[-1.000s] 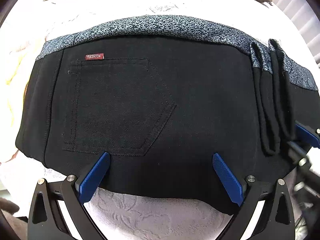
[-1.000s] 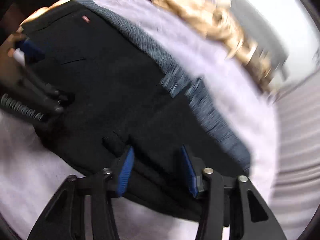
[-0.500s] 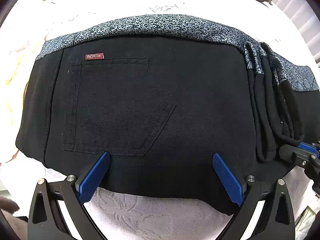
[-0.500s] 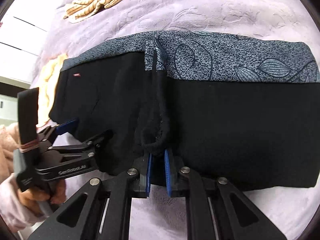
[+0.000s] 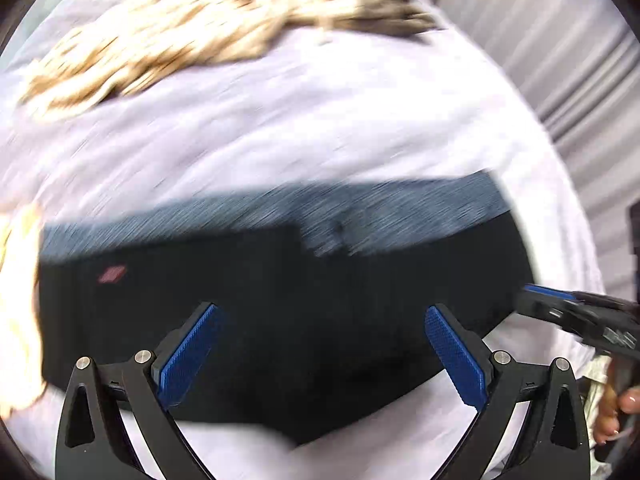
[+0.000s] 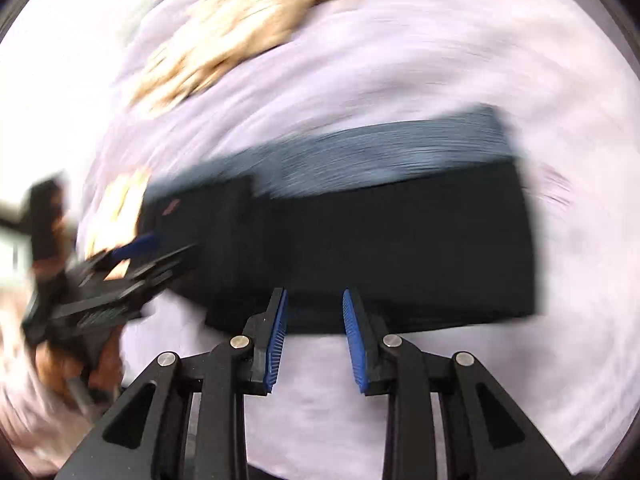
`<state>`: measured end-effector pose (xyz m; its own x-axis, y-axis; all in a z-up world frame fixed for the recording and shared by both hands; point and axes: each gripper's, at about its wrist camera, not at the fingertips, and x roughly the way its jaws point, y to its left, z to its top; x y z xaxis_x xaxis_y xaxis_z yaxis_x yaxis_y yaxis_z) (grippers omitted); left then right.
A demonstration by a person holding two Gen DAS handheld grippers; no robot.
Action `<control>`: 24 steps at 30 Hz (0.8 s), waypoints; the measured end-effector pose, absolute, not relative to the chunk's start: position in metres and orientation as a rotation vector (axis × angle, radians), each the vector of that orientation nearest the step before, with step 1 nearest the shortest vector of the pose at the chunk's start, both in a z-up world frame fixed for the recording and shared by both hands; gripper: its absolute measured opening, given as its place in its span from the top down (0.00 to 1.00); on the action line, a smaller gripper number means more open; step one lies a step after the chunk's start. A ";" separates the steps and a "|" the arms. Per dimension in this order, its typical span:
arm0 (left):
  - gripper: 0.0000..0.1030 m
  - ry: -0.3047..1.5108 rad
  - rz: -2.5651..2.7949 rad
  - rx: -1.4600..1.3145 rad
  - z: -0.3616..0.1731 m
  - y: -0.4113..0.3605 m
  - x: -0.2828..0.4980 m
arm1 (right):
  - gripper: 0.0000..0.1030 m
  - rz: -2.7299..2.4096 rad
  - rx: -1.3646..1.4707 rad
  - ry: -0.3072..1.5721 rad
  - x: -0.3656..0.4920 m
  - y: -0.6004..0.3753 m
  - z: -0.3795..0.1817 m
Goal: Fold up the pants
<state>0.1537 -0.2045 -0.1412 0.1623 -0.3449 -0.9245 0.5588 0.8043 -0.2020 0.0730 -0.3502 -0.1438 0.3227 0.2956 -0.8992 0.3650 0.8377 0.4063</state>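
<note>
Beside the pants' near edge, the right tool hangs parted, empty.

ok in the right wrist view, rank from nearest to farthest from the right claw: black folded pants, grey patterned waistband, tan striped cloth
1. black folded pants, just beyond the right claw tips
2. grey patterned waistband, along the pants' far edge
3. tan striped cloth, blurred, far upper left on the bedspread
</note>
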 end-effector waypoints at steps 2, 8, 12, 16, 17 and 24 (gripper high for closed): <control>0.01 1.275 -0.697 0.180 -0.151 -0.240 0.156 | 0.69 -0.148 0.701 1.255 0.069 -0.386 -0.152; 0.00 1.456 -0.583 0.247 -0.237 -0.258 0.156 | 0.69 -0.229 0.945 1.255 0.058 -0.421 -0.202; 0.00 1.413 -0.559 0.296 -0.219 -0.225 0.151 | 0.69 -0.199 0.900 1.275 0.047 -0.404 -0.196; 0.00 1.448 -0.512 0.222 -0.206 -0.181 0.147 | 0.68 -0.173 0.809 1.308 0.052 -0.389 -0.181; 0.00 1.448 -0.478 0.234 -0.203 -0.173 0.146 | 0.67 -0.128 0.769 1.299 0.059 -0.377 -0.172; 0.00 1.437 -0.305 0.274 -0.185 -0.125 0.138 | 0.61 0.052 0.628 1.331 0.121 -0.303 -0.179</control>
